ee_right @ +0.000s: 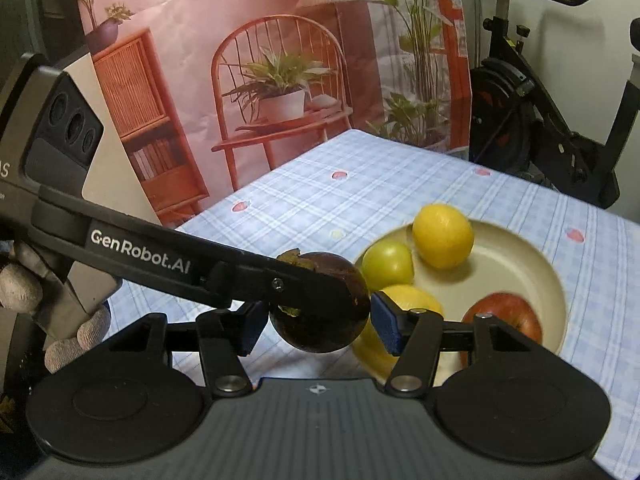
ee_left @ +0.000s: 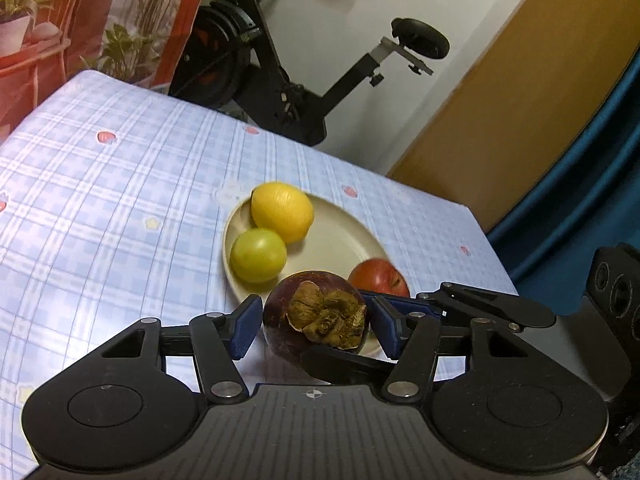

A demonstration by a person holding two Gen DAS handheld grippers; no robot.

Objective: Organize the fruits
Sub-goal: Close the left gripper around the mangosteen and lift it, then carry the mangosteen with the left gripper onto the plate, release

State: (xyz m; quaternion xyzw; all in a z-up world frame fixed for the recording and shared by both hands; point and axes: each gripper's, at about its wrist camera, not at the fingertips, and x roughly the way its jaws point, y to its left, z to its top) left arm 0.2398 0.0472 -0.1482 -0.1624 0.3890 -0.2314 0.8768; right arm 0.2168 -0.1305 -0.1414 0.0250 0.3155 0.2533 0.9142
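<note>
Holding a mangosteen (ee_left: 296, 340) low over the checked tablecloth (ee_left: 120, 200), just at the near rim of the cream plate (ee_left: 340, 236), I am sharing it between both tools. On the left, my left gripper (ee_left: 314, 328) is clamping it: the blue pads (ee_left: 244, 330) are pressing on its two flanks, with the dried calyx facing the left wrist camera. Moving right, my right gripper (ee_right: 318, 326) is bracketing the same fruit crosswise. Its pads are sitting right against the skin, but I cannot tell whether they are squeezing or only touching.

Further right, the plate is already carrying a green round fruit (ee_left: 258, 254), a lemon (ee_left: 282, 210), a red apple (ee_left: 380, 276) and, in the right wrist view, a second yellow fruit (ee_right: 408, 300) half hidden behind the right pad.

The risk, as I am judging it, is in the handover:
- If one tool is letting go before the other is gripping firmly, the smooth round mangosteen is likely dropping and rolling off the rim.
- The crossed fingers are crowding each other, so a pull could be snagging them.
- Lowering it blindly may be knocking the near yellow fruit or the apple.
</note>
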